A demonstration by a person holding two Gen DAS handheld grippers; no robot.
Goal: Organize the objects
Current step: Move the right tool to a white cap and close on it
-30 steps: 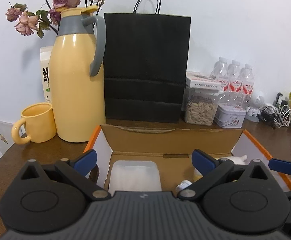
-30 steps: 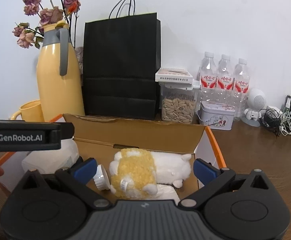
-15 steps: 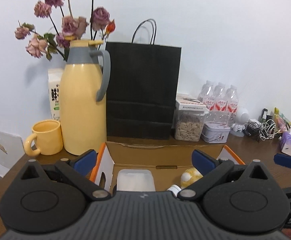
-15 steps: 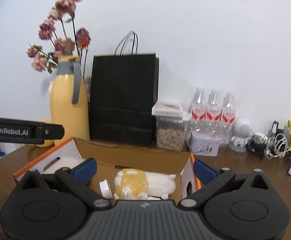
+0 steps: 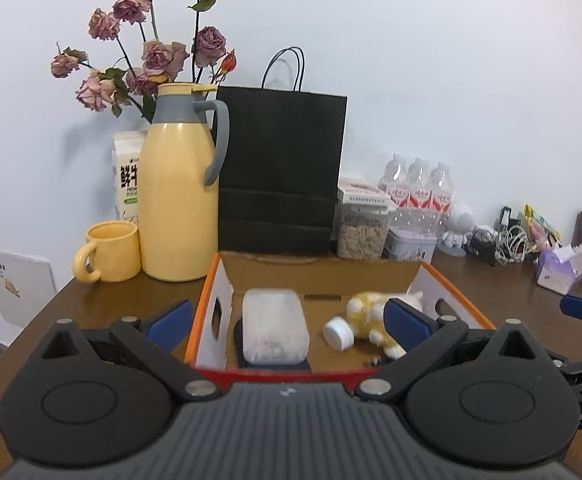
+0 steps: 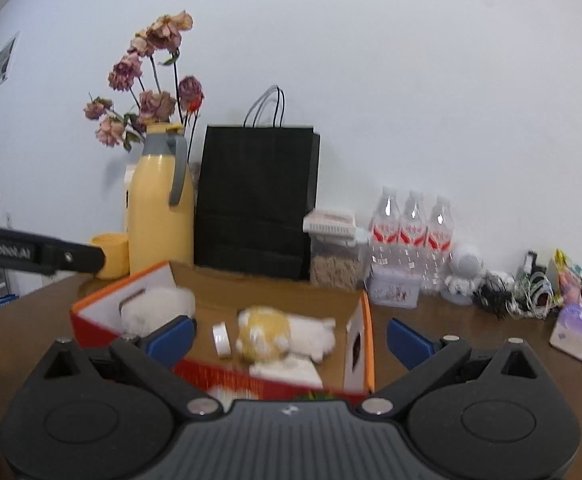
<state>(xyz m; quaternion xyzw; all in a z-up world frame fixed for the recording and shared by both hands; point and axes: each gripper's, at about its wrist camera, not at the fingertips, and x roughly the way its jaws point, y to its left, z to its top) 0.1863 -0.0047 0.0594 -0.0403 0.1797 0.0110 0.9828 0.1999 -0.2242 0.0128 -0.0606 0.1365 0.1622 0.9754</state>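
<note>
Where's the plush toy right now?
The plush toy lies in the right half of the cardboard box, beside a white cap; the right wrist view shows it mid-box.

A: Box contents?

B: Open cardboard box (image 5: 227, 300), orange rim, white side walls, just ahead of the left gripper (image 5: 287, 322). 3 items inside: frosted plastic container (image 5: 273, 324) lying flat, left of gripper centre; white cap (image 5: 339, 333) on edge, right of centre; yellow-white plush toy (image 5: 367, 314) on its side beside the cap.

A: Right view?

B: Same box (image 6: 365, 320) ahead of the right gripper (image 6: 289, 340), blurred.
</note>
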